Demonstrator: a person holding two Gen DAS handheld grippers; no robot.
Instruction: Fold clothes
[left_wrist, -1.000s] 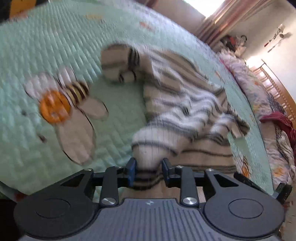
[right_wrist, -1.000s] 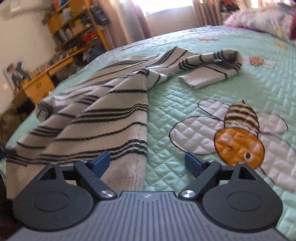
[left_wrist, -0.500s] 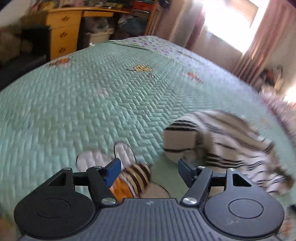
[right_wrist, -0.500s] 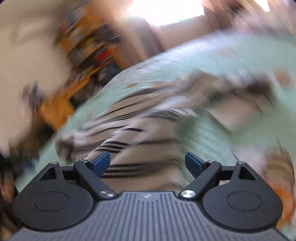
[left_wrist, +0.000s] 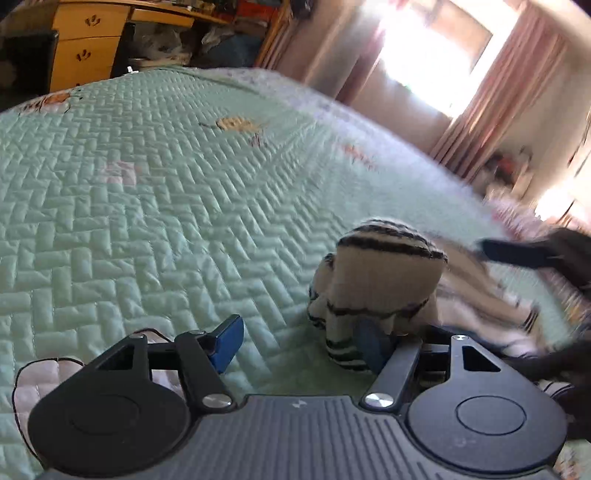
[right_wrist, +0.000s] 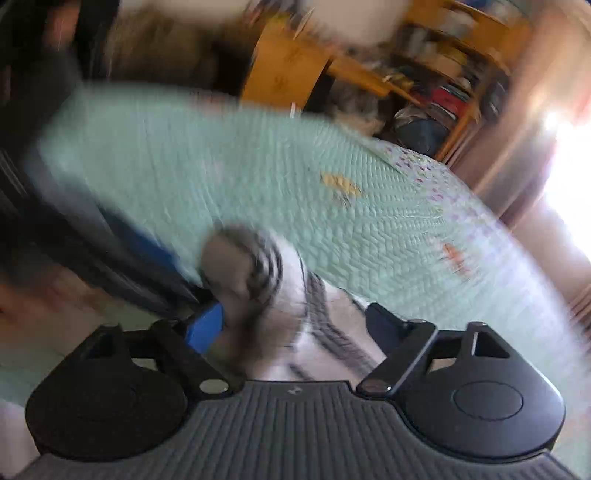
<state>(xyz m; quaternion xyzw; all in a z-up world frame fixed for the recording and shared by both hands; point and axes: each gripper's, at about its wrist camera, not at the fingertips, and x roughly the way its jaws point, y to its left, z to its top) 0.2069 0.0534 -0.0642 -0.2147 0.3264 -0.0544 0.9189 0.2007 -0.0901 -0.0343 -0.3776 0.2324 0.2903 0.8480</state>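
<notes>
Striped sweater (right_wrist: 295, 317) blurred between right tool's (right_wrist: 295, 328) just-narrowing jaws, contact unclear; left tool (left_wrist: 299, 343) agape, right pad half hidden.

A bunched sweater (left_wrist: 384, 280) is lying on the bed quilt (left_wrist: 155, 206), against the left gripper's (left_wrist: 303, 341) right jaw, with a desk (left_wrist: 92, 40) standing far beyond.

The striped garment (left_wrist: 384, 280) is showing soft, fuzzy knit cloth; the bedspread (left_wrist: 147, 192) is presenting matt, quilted fabric; the drawer unit (left_wrist: 85, 51) is showing smooth wood.
</notes>
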